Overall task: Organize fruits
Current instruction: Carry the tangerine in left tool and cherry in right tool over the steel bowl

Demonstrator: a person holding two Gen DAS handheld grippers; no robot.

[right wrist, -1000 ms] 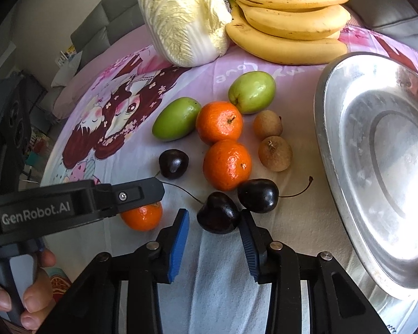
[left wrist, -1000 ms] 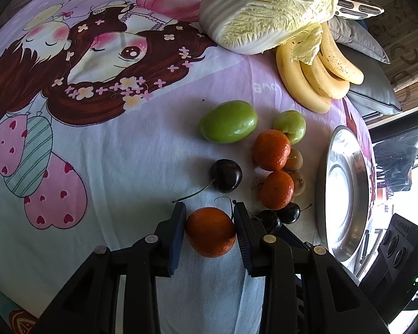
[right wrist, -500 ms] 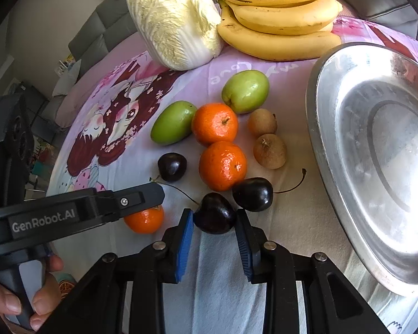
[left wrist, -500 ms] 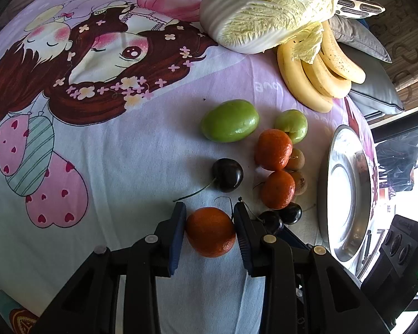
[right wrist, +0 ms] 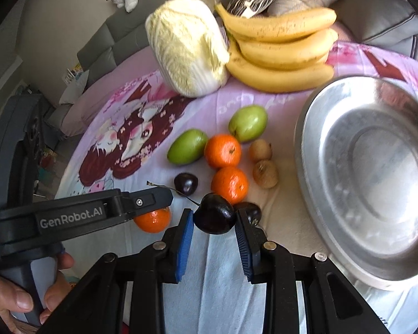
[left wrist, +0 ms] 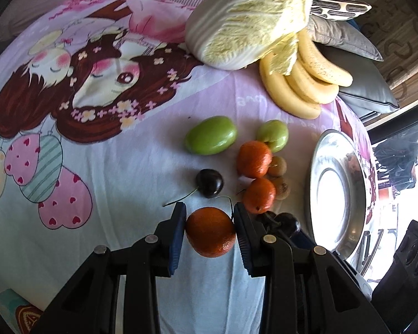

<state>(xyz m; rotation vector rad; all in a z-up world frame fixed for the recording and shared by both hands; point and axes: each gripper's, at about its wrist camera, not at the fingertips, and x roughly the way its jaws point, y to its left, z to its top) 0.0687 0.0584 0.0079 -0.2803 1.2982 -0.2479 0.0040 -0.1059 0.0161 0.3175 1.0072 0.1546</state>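
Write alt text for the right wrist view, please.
The right gripper is shut on a dark cherry, above a cartoon-print cloth. Beyond lie oranges, green fruits, bananas and cabbage; a metal plate sits right.

Right gripper (right wrist: 214, 222) clamps dark cherry (right wrist: 214, 217), lifted off cloth (right wrist: 225, 278); steel plate (right wrist: 309, 167) at right.
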